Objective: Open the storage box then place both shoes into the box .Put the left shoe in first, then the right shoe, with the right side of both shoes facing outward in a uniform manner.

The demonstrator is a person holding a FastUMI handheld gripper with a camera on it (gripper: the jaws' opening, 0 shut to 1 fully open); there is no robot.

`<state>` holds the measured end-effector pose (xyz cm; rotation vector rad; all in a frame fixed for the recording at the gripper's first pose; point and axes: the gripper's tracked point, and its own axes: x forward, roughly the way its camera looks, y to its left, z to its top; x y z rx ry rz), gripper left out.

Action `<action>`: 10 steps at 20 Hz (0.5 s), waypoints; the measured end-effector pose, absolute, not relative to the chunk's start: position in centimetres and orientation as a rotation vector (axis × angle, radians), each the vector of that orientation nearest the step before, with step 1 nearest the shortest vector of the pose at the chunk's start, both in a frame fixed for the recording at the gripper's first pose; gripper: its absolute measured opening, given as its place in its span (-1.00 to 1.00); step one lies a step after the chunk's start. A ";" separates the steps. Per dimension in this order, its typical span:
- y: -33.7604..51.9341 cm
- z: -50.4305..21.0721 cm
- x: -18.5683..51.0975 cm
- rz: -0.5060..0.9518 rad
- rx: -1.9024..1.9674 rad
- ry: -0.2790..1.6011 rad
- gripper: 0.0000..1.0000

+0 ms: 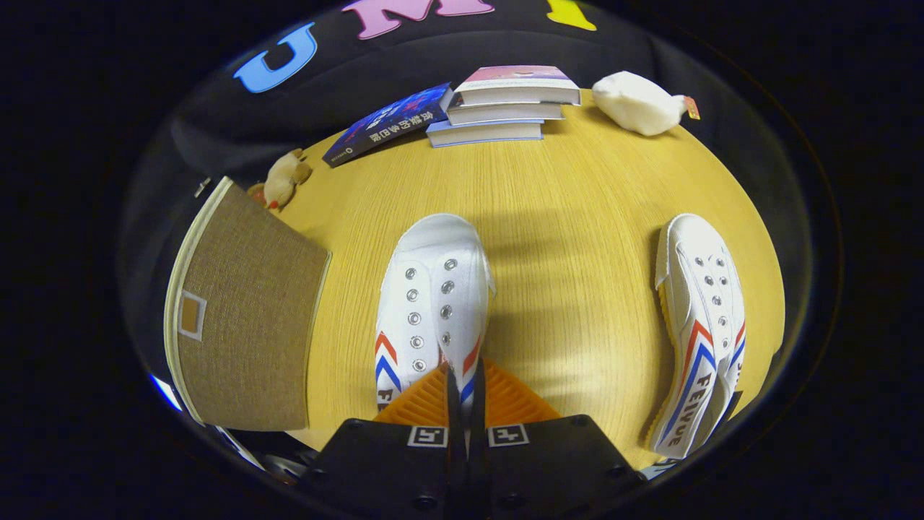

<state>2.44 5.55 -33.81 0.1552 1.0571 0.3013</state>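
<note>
A white canvas shoe (pixel 433 289) with red and blue chevrons lies between and just ahead of my fingers, toe pointing away toward the books. My gripper (pixel 462 377) is shut on the shoe, its fingers pinching the edge of the upper beside the eyelets. A second matching shoe (pixel 699 325) lies on the wooden table (pixel 577 217) off to the right, tipped so its lettered side shows. The brown fabric storage box (pixel 245 325) with cream trim and a small label window stands to the left of the held shoe; I cannot tell whether its lid is up.
A stack of three books (pixel 505 105) sits at the table's far edge with a blue book (pixel 390 123) leaning beside it. A white plush toy (pixel 639 102) lies far right, and a small tan plush (pixel 285 179) sits behind the box.
</note>
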 end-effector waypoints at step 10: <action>6.6 -21.6 1.2 0.239 0.331 0.939 -0.90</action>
